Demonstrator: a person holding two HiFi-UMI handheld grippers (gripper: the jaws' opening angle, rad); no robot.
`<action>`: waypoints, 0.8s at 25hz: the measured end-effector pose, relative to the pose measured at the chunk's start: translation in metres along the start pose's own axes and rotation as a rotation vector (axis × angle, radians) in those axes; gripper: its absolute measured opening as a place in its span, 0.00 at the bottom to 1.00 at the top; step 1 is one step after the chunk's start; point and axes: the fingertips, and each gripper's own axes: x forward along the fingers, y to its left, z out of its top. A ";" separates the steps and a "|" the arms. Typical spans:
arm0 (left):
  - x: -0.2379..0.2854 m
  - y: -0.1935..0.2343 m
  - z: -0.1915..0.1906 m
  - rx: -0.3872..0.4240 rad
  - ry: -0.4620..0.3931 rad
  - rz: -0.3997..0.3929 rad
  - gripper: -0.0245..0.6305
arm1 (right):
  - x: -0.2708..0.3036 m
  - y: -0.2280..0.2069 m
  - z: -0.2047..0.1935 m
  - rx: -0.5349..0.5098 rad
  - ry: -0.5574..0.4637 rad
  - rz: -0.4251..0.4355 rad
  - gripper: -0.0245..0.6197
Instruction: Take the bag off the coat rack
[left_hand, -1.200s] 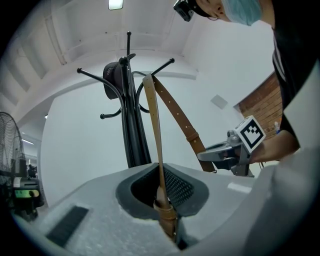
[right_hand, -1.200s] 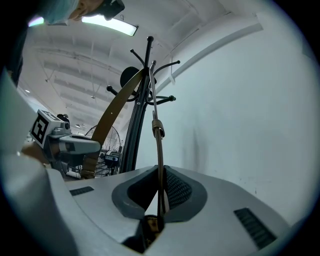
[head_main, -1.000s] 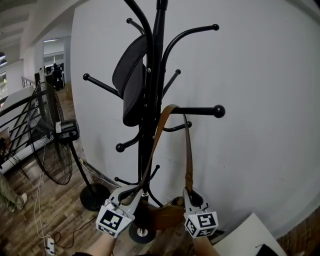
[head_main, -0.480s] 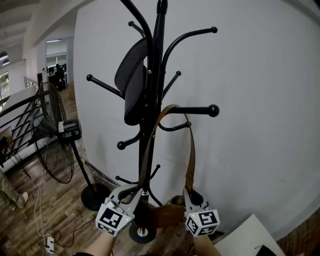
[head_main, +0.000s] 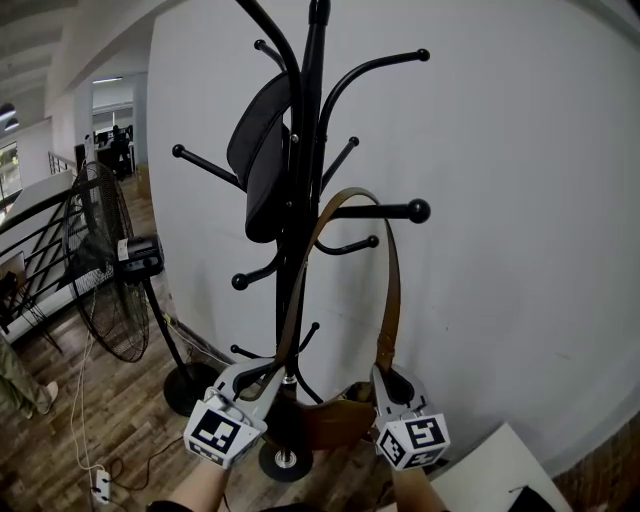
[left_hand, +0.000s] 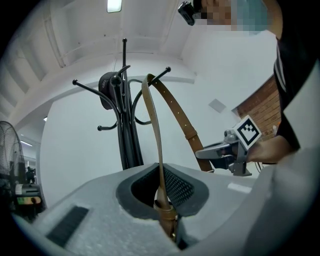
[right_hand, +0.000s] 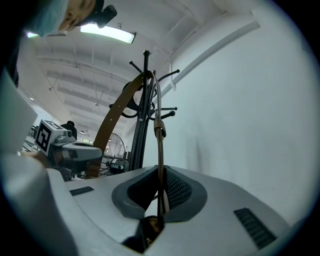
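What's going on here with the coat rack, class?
A person holds a gripper in each hand. The left gripper and the right gripper are each shut on the brown strap of a bag hanging low by the black coat rack. The strap loops over a peg, so the bag is not yet off.

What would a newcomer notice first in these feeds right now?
The tall black coat rack against the white wall fills the centre of the head view, with a brown strap looped over its right-hand peg. The loop's two sides run down to the left gripper and right gripper, each shut on the strap, with the brown bag hanging low between them.
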 end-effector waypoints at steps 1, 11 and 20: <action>0.000 -0.001 0.005 0.007 -0.006 -0.002 0.06 | -0.002 -0.001 0.005 0.001 -0.008 0.001 0.08; -0.005 -0.022 0.039 0.048 -0.054 -0.029 0.06 | -0.031 -0.008 0.034 0.008 -0.072 -0.002 0.08; -0.015 -0.048 0.059 0.076 -0.080 -0.038 0.06 | -0.064 -0.009 0.055 -0.002 -0.107 -0.001 0.08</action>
